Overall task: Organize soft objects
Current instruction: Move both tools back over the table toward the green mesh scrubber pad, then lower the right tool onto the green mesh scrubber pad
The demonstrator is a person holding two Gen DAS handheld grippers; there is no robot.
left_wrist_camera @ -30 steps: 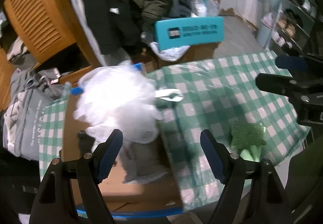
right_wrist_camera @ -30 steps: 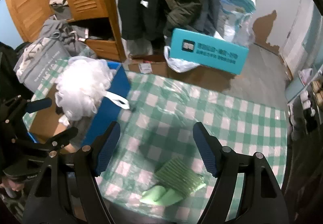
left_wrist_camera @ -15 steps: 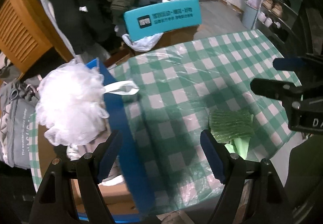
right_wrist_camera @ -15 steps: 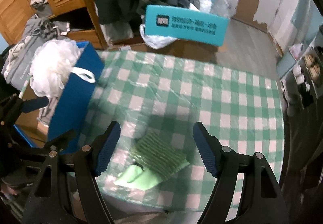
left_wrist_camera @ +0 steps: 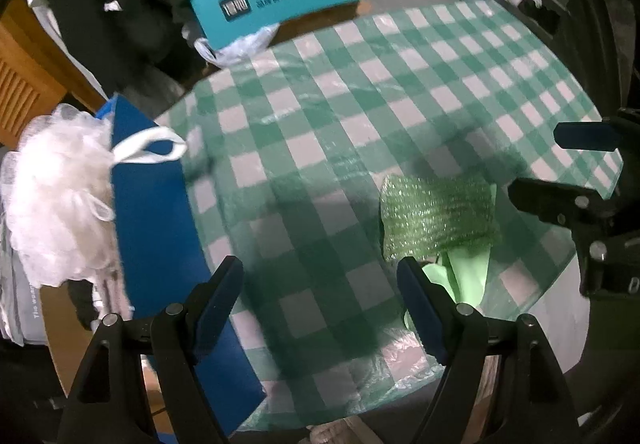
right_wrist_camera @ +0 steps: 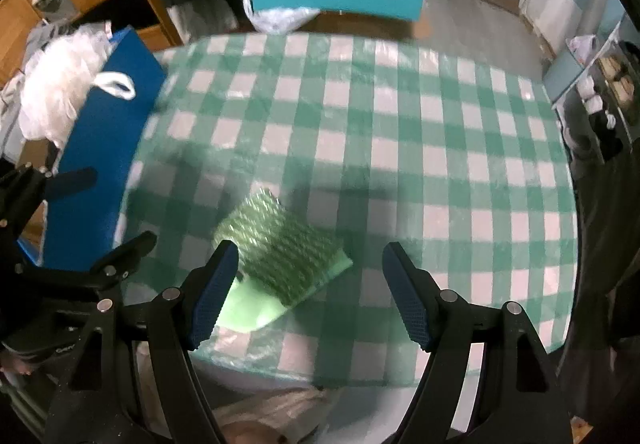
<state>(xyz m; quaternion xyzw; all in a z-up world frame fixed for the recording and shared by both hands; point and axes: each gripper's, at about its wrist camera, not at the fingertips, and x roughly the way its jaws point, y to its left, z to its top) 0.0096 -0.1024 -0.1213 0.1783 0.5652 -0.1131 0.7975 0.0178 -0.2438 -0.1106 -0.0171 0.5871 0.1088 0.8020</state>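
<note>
Both grippers drop closer now, right gripper and left gripper with fingers spread, empty, lining up over the green scrubber lying alone on the counter

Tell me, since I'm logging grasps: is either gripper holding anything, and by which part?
Nothing is held. The left gripper and right gripper are both open and empty; the green scrubbing pad lies free on the table.

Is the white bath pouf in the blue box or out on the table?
In. The white bath pouf sits atop the blue box, its loop draped over the box wall, off the checkered tablecloth.
</note>
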